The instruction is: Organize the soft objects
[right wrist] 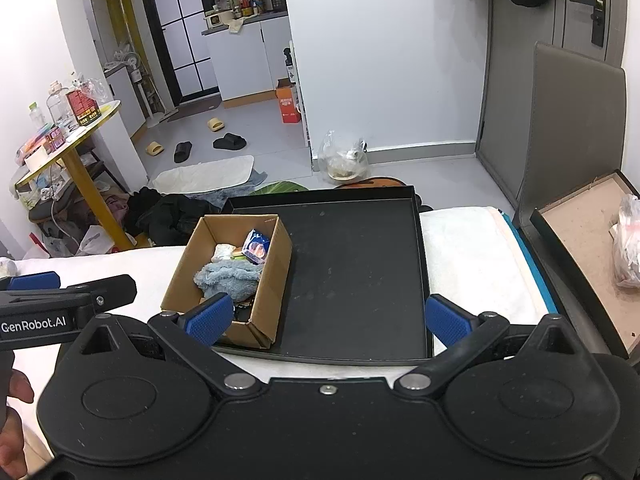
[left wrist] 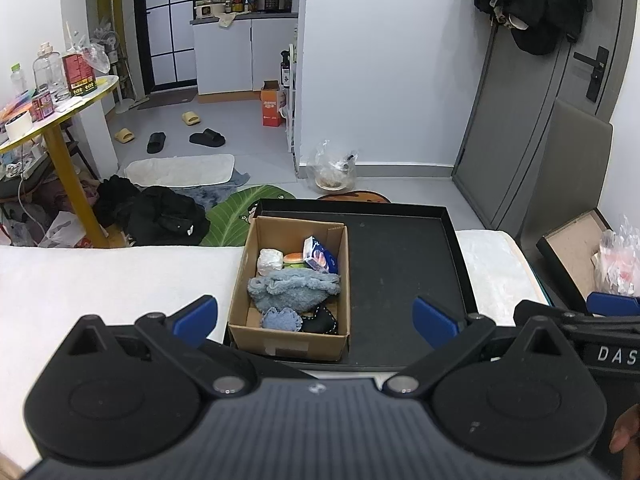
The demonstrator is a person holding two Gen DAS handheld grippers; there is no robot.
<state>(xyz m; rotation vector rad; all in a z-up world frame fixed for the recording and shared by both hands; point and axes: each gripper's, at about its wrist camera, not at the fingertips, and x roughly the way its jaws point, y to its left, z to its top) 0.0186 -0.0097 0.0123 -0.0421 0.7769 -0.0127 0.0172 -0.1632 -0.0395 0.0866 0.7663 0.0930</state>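
Left gripper (left wrist: pixel 315 320): mine, jaws spread wide and holding nothing, hovering above the near end of the cardboard box (left wrist: pixel 290 344).
Right gripper (right wrist: pixel 329 319): also spread wide and empty, over the near part of the black tray (right wrist: pixel 360 272), just beside the other one.
Soft objects: all I can see sit inside the box: a fluffy blue-grey plush pouch (left wrist: pixel 294 288) across the middle, a small blue knitted piece (left wrist: pixel 281 318) and a black stitched piece (left wrist: pixel 320 320) at the near end.
Far end of box: a white crumpled item (left wrist: pixel 270 261), a small burger-shaped toy (left wrist: pixel 295 258) and a blue tissue pack (left wrist: pixel 318 255) standing tilted against the right wall.
Tray: the box stands in its left part; the right part is bare black floor.
Surface: the tray lies on a white towel-covered surface (left wrist: pixel 100 280).
Step in hand, my judgement: either the sorting is finished or a piece is about to be lifted; I cannot tell which.
How to do it well: if I pick, I come straight down on the pouch's middle, pinch the pile not the box wall, and lift slowly so neighbours don't drag out.
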